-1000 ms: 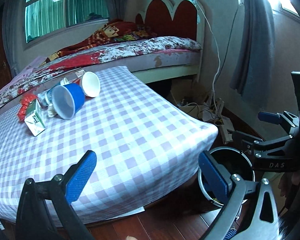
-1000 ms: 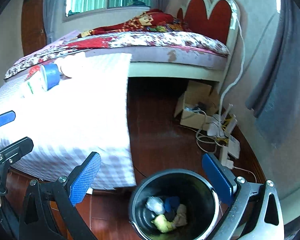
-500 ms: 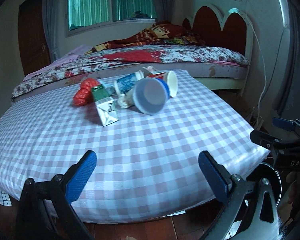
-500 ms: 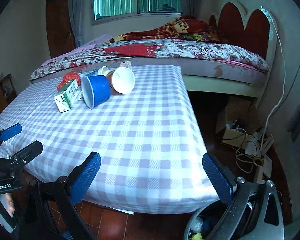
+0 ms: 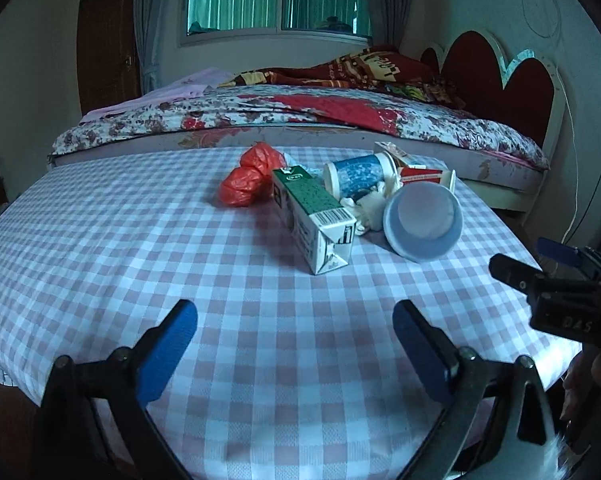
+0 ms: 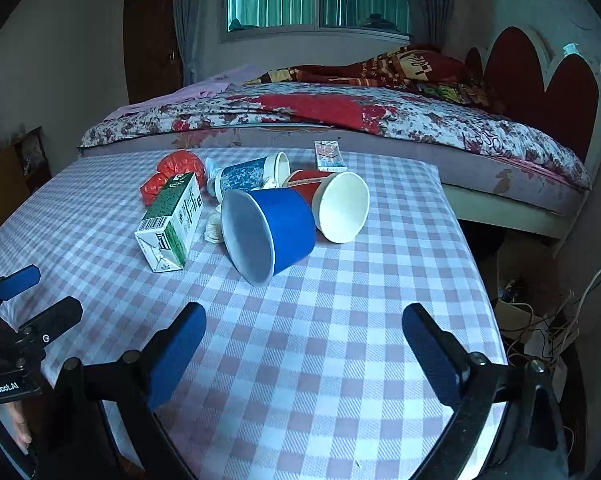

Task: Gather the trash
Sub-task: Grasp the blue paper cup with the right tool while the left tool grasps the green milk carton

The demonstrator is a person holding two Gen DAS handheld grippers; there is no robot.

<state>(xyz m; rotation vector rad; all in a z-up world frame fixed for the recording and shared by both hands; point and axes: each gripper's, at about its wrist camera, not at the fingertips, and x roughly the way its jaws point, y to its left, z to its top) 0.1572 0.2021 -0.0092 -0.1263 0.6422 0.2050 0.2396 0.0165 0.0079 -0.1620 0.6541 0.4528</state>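
Both my left claw [image 5: 294, 344] and right claw [image 6: 302, 346] are spread, narrowing, empty. Only the right view shows the red cup's [image 6: 332, 204] mouth beside the blue cup [image 6: 270, 232].

Bare checked tabletop [image 6: 320, 340] ahead, free passage toward 12 o'clock. Trash cluster blocks beyond: blue cup [image 6: 270, 234], carton [image 6: 172, 224] at 11 o'clock.

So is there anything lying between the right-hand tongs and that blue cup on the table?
Nothing visible. Only bare checked tablecloth lies between the right tongs and the blue cup. Its jaws are closing with nothing between them. The carton lies left of the cup, the red cup behind it.
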